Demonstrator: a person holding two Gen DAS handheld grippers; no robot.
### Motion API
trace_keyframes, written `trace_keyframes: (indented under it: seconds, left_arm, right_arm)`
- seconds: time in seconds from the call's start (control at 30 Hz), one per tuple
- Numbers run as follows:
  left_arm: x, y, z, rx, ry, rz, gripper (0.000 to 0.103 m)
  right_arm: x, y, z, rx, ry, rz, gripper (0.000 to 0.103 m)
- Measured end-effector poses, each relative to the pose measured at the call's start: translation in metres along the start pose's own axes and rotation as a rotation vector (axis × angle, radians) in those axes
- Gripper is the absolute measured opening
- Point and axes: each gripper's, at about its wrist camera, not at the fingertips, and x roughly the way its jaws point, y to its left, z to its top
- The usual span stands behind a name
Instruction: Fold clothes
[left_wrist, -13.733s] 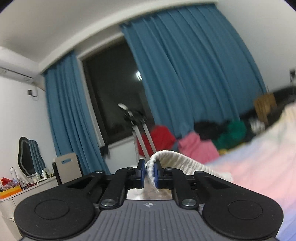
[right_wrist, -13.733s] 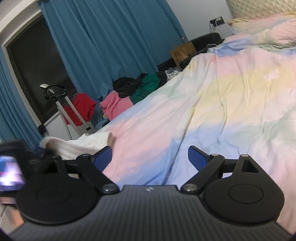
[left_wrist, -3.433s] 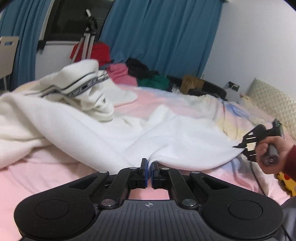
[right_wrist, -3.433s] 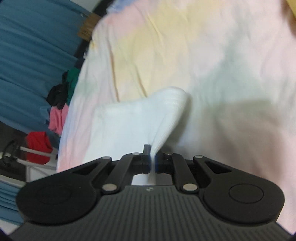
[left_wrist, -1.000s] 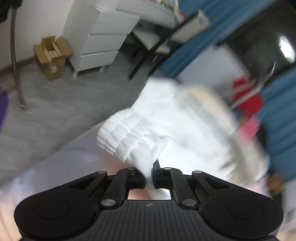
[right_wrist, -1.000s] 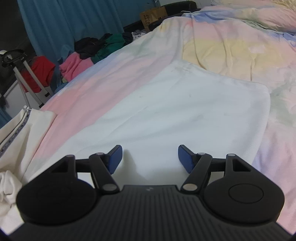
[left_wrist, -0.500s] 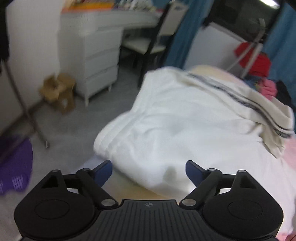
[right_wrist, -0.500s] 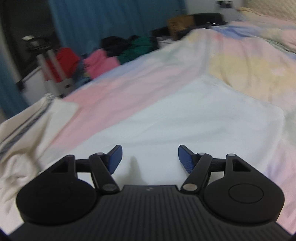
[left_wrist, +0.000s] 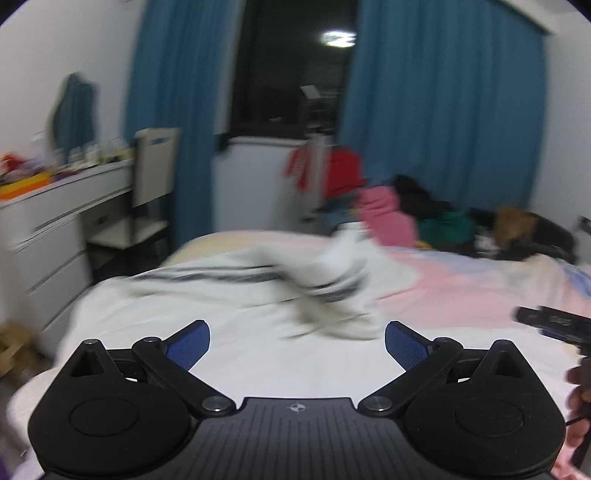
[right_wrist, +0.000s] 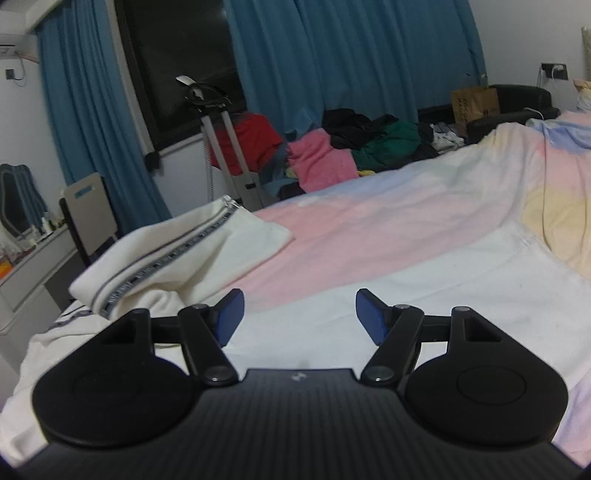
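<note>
On the bed (right_wrist: 388, 229), which carries a pastel sheet of pink, blue and yellow bands, lies a white garment (right_wrist: 424, 295) spread flat across the near part of the bed. A second, cream garment with a dark patterned stripe (right_wrist: 177, 254) lies bunched toward the bed's far left corner, folded over itself; in the left wrist view it (left_wrist: 325, 280) appears blurred, so its exact shape there cannot be read.

The left gripper (left_wrist: 297, 345) hangs above the near edge of the bed over the white garment (left_wrist: 258, 332). Its jaws are opening and stand wide apart; no cloth is between the blue fingers (left_wrist: 188, 345), and the pads touch nothing.

The right gripper (right_wrist: 299, 319) is also above the white garment, pointing toward the far edge of the bed. Its blue fingers (right_wrist: 371, 319) are released, spread apart with only bare cloth visible beyond them; nothing is grasped. In the left wrist view, part of the right gripper and the hand (left_wrist: 578, 387) that holds it show at the right edge of the picture.

Beyond the far edge of the bed lies a pile of clothes (right_wrist: 343, 147) in pink, red, black and green, in front of blue curtains (right_wrist: 354, 55) and a dark window (right_wrist: 177, 55). A white dresser (left_wrist: 55, 229) and a chair (left_wrist: 147, 199) stand to the left of the bed.
</note>
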Motion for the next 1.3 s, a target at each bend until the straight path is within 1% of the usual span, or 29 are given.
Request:
trace_keyframes:
  seconds: [0.03,0.13,0.27,0.33,0.43,0.57,0.73,0.83,0.9,0.93,0.97,1.0,1.03,1.13,1.2,1.3]
  left_arm:
    - [0.007,-0.010,-0.001,0.016,-0.008,-0.015,0.102]
    - [0.028,-0.031,-0.008,0.037,-0.028,-0.027,0.102]
    - [0.056,-0.030,-0.032,-0.029,-0.024,-0.060,0.102]
    - [0.071,-0.030,-0.039,-0.025,-0.001,-0.064,0.102]
    - [0.080,-0.026,-0.048,-0.010,0.017,-0.067,0.102]
    - [0.079,-0.026,-0.053,-0.003,-0.006,-0.067,0.102]
    - [0.074,-0.026,-0.057,-0.001,0.009,-0.069,0.102]
    - [0.071,-0.026,-0.059,0.015,0.008,-0.050,0.102]
    - [0.072,-0.025,-0.061,-0.001,0.006,-0.039,0.102]
    - [0.071,-0.025,-0.062,-0.009,0.007,-0.031,0.102]
    - [0.071,-0.024,-0.063,-0.017,0.008,-0.023,0.102]
    - [0.070,-0.023,-0.064,-0.025,0.009,-0.015,0.102]
    - [0.070,-0.022,-0.065,-0.040,0.015,-0.016,0.102]
    - [0.071,-0.016,-0.068,-0.076,0.033,-0.054,0.102]
    - [0.073,-0.014,-0.069,-0.059,0.026,-0.057,0.102]
    - [0.079,-0.008,-0.066,-0.012,-0.019,-0.043,0.102]
  right_arm:
    - [-0.004,0.002,0.000,-0.007,-0.008,0.008,0.069]
    - [-0.010,0.004,-0.002,-0.028,-0.027,0.032,0.069]
    - [-0.014,0.007,-0.007,-0.045,-0.049,0.065,0.069]
    - [-0.009,0.008,-0.011,-0.047,-0.049,0.077,0.069]
    - [-0.002,0.012,-0.015,-0.057,-0.044,0.091,0.069]
    - [0.005,0.018,-0.018,-0.067,-0.054,0.105,0.069]
    - [0.009,0.024,-0.024,-0.085,-0.063,0.117,0.069]
    - [0.013,0.023,-0.027,-0.049,-0.036,0.158,0.069]
    - [0.016,0.022,-0.029,-0.023,-0.017,0.187,0.069]
    - [0.017,0.021,-0.030,-0.010,-0.007,0.201,0.067]
    - [0.022,0.019,-0.031,0.014,0.011,0.215,0.065]
    - [0.028,0.018,-0.032,0.041,0.033,0.229,0.056]
    - [0.039,0.018,-0.031,0.061,0.057,0.234,0.050]
    - [0.078,0.026,-0.025,0.110,0.137,0.247,0.050]
    - [0.109,0.035,-0.018,0.138,0.182,0.263,0.050]
    - [0.169,0.042,-0.011,0.227,0.219,0.244,0.051]
